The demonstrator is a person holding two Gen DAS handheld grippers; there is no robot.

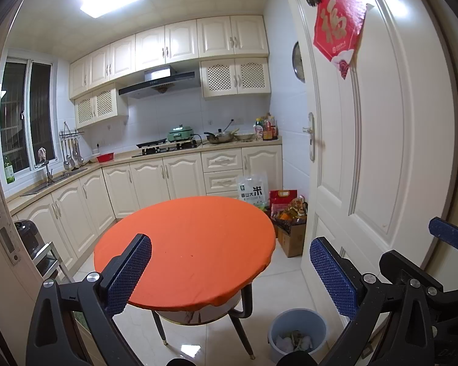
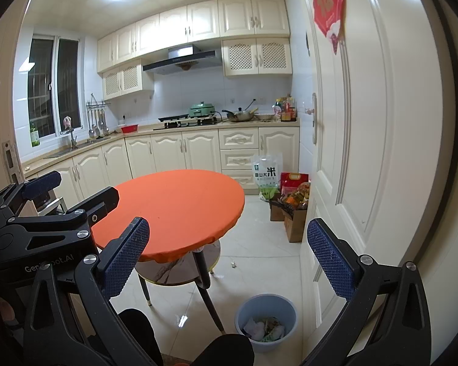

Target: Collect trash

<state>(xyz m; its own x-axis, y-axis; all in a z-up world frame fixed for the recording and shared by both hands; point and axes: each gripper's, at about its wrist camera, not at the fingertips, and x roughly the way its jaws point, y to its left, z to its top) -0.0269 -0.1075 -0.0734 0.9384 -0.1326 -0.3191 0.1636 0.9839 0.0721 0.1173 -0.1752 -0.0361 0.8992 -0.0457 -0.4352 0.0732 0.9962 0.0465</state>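
A: Trash first; where is it?

B: In the blue bin (image 1: 297,334) on the tiled floor (image 2: 259,244), beside the table's dark legs and near the white door (image 1: 381,152); the bin stands upright, mouth up, long axis vertical; inside lie crumpled white papers and wrappers (image 2: 264,328), a loose heap with no clear direction; in the right wrist view one small white scrap (image 2: 234,264) lies on the floor just beyond the table.

A: Grippers?

B: Left gripper (image 1: 229,274) has its blue-padded fingers spread wide with nothing between them, pointing over the table edge; right gripper (image 2: 229,259) likewise wide apart and holding nothing; each shows in the other's view, at the side edge; both are held above the floor, well apart from the bin.

A: Surface?

B: Round table (image 1: 186,244) covered in an orange cloth, top bare apart from a few specks; a lower marbled shelf (image 2: 180,268) sits under it.

A: Room, quick.

B: Kitchen; cream cabinets above and below an L-shaped counter; range hood (image 1: 157,84) over a gas hob; green electric cooker (image 1: 180,134), wok (image 1: 219,137), bottles (image 1: 265,128) at the counter's right end; red basin (image 1: 105,158) and sink (image 1: 58,180) under a dark window; rice bag (image 1: 252,190) and cardboard boxes (image 1: 290,231) of groceries on the floor by the door; red paper decoration (image 1: 339,24) on the door.
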